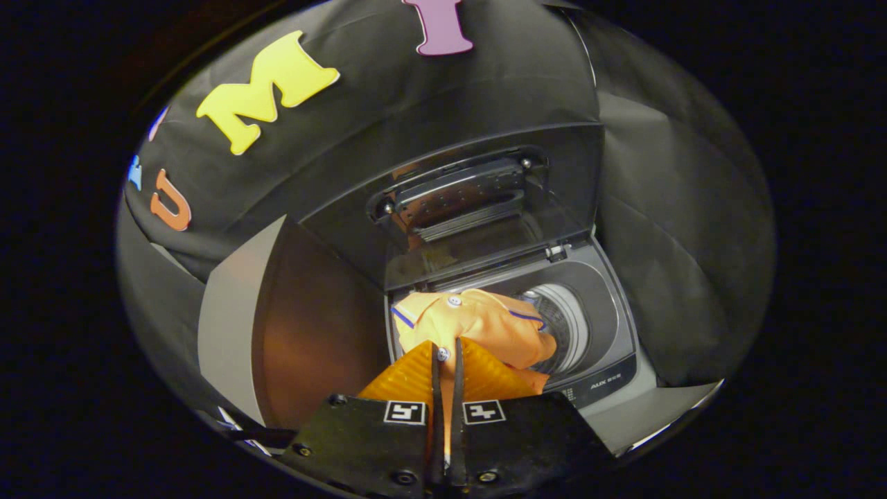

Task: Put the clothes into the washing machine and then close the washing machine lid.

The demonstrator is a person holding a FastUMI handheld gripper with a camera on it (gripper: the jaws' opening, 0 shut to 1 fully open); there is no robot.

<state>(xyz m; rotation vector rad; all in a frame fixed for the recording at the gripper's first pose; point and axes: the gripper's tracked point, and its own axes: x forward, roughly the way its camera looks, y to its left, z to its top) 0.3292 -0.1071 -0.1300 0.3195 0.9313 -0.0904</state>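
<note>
Jaws of the gripper (447,360) pinched nearly closed on the orange shirt (478,322), which hangs just ahead over the washing machine (610,333) drum opening, lid (485,201) raised beyond

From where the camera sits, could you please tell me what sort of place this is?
It looks like a staged laundry booth rather than a real home. A top-loading washer stands with its lid raised, black cloth hangs behind it, and the tool is shut on an orange garment over the drum.
</note>
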